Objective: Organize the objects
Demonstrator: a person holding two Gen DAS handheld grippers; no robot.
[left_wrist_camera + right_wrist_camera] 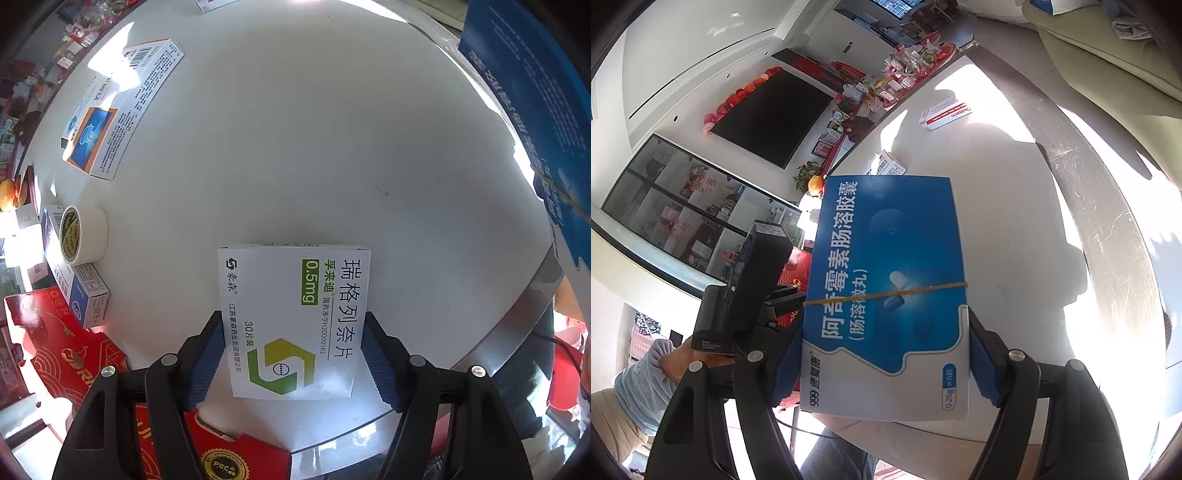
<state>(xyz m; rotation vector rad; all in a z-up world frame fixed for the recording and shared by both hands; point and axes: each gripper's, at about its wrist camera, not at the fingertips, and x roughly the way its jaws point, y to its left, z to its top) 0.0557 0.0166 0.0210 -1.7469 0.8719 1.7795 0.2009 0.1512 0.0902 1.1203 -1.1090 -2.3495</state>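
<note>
1. Left wrist view: the white round table (295, 129) has a wide bare stretch ahead of the left gripper (293, 347); its metal rim curves along the right and near side.
2. Along the table's left edge sit a white box with an orange-and-blue panel (110, 122), a roll of tape (83, 234) and a small blue-and-white box (83, 291) beside a red gift box (55, 339).
3. The left jaws are clamped on the two long sides of a white-and-green medicine box (291, 317), which lies flat near the table's near edge, its far end reaching beyond the fingertips.
4. Right wrist view: the right gripper (886, 354) has its jaws closed on the lower sides of a blue medicine box (886, 280) with a rubber band (886, 293) around it, held above the table.
5. Farther on, a white box with a red stripe (943, 114) lies in a sunlit patch near the far rim, well apart from the held box.
</note>
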